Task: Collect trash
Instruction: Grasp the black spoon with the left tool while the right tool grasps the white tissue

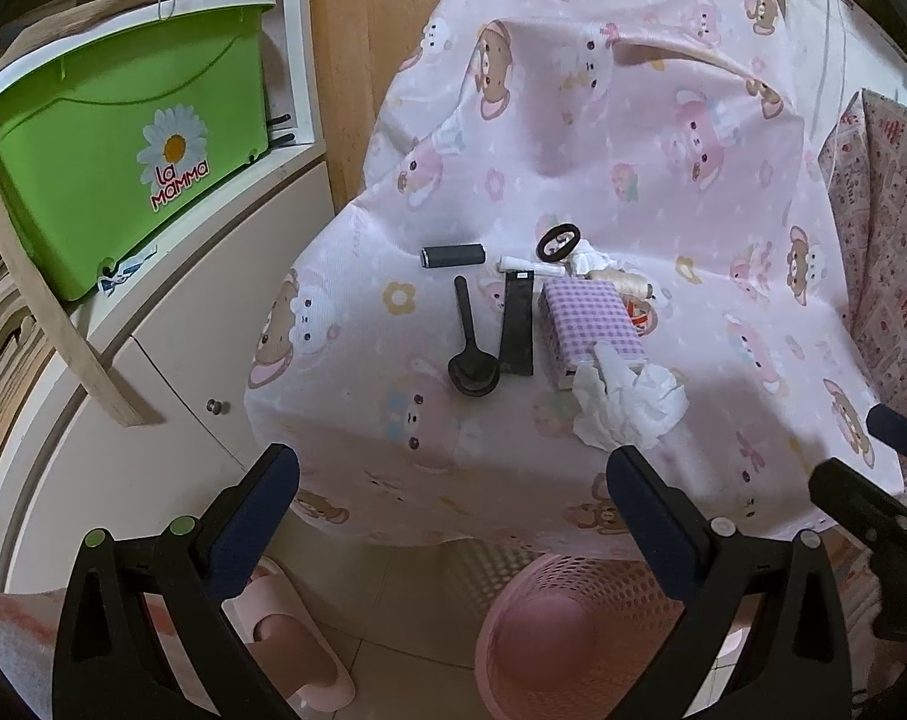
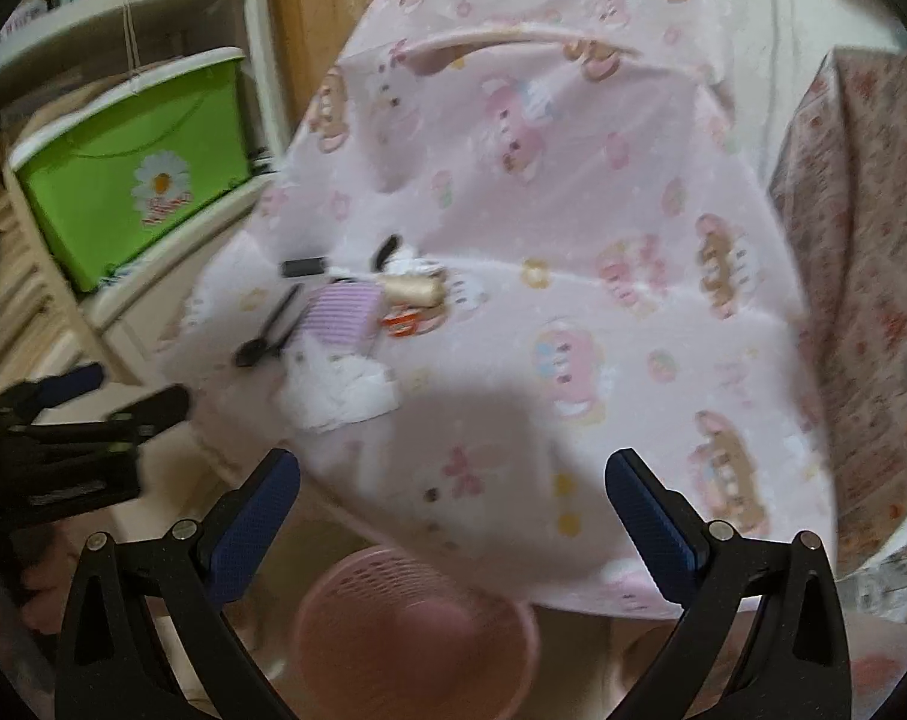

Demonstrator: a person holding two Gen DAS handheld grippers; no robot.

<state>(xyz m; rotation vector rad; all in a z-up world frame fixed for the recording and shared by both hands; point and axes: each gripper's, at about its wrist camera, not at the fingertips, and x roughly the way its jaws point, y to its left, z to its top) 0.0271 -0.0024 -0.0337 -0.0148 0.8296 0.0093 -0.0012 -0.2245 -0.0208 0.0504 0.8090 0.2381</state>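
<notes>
1. From the left wrist view, the left gripper [image 1: 453, 516] is hanging above the near edge of the cloth-covered table [image 1: 723, 360], its fingers spread wide with nothing between them. The crumpled tissue [image 1: 627, 402] is lying on the cloth, touching the near end of the purple checked box [image 1: 591, 324]. A black spoon [image 1: 468, 354], a black strip [image 1: 518, 324] and a dark cylinder [image 1: 453, 255] are sitting just beside it. The pink basket [image 1: 579, 630] is standing on the floor below the table edge and is looking empty, so I judge the collecting is not yet starting.

2. From the right wrist view, which is blurring, the right gripper [image 2: 453, 516] is likewise gaping empty above the cloth. The tissue [image 2: 339, 390] is lying ahead and to its left, and the basket [image 2: 417, 630] is waiting below.
</notes>
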